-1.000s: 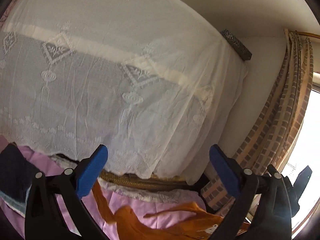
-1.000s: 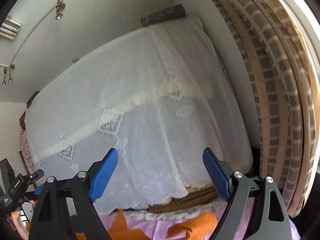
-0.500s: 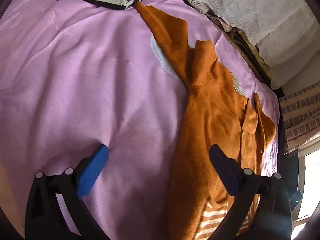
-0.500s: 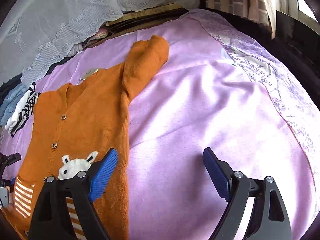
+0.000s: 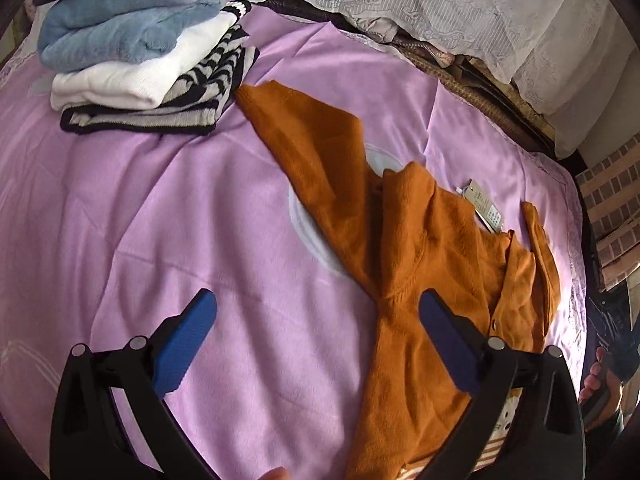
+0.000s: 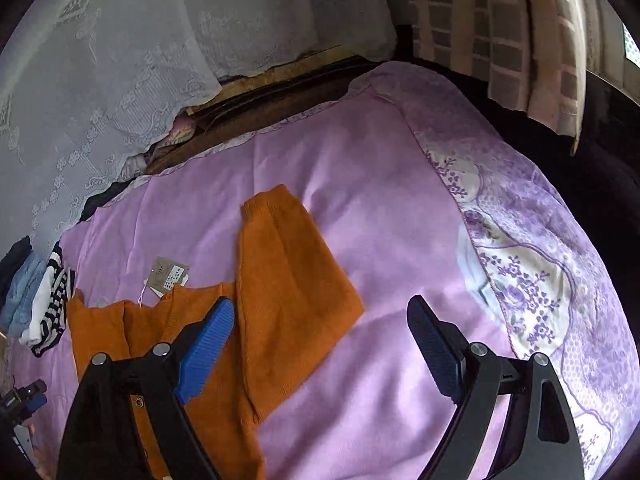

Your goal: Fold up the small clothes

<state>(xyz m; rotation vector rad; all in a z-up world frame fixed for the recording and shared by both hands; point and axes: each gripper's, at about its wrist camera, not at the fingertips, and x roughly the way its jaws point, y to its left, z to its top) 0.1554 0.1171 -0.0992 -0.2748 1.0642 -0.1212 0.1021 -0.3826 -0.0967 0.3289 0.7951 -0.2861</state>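
An orange knitted cardigan (image 5: 404,256) lies spread on the pink bedspread (image 5: 160,220), one sleeve stretched toward the folded pile, a paper tag (image 5: 486,208) at its collar. My left gripper (image 5: 316,332) hangs open above the spread, its right finger over the cardigan's body, nothing between the jaws. In the right wrist view the cardigan (image 6: 280,300) shows its other sleeve pointing up the bed, with the tag (image 6: 168,274) beside the collar. My right gripper (image 6: 320,344) is open over that sleeve's lower edge and the pink spread (image 6: 400,240), holding nothing.
A pile of folded clothes (image 5: 136,48), blue, white and striped, sits at the far left of the bed. A lace-draped headboard (image 6: 120,60) stands behind. The floral bed edge (image 6: 528,280) and brick-pattern curtain (image 6: 500,20) lie to the right. A person's hand (image 5: 596,376) shows at the right edge.
Both grippers have tilted down from facing the lace drape to looking onto the bed, and dropped closer to the cardigan. Both stayed open throughout.
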